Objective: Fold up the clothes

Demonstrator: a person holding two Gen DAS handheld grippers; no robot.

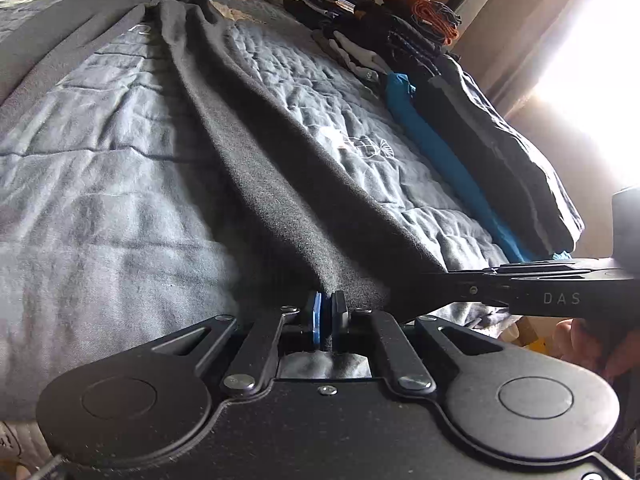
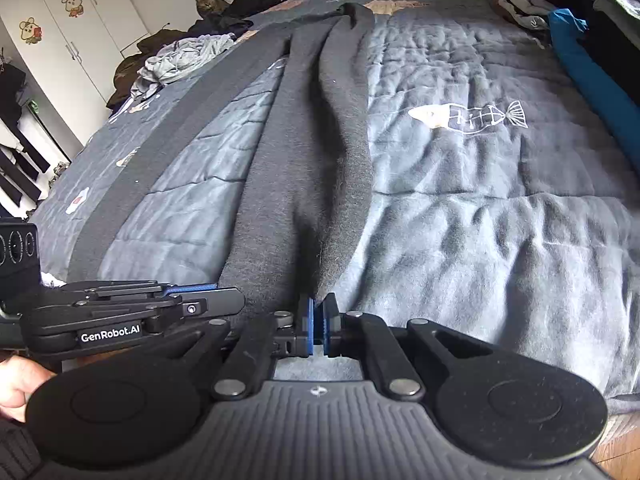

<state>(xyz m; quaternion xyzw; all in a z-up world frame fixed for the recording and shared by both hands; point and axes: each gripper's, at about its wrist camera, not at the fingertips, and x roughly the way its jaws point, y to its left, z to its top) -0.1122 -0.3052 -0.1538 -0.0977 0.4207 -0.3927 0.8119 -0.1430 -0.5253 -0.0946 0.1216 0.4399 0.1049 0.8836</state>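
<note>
Two hand-held grippers at the bed's near edge, side by side. On the left, the left hand-held gripper (image 1: 325,314) has its pads pressed onto the near hem of the dark grey garment (image 1: 256,152); just to its right, the right hand-held gripper (image 2: 318,322) pinches the same hem. By my read, two grips on one edge let the cloth be pulled taut or carried over into a fold. One garment in hand, running in long ridges from near to far across the bed (image 2: 480,208), with a flat grey strip lying to its left. Far left, one crumpled light heap (image 2: 180,60). Far right, one blue piece (image 2: 580,60) beside folded stacks (image 1: 384,28); their count I cannot tell.
</note>
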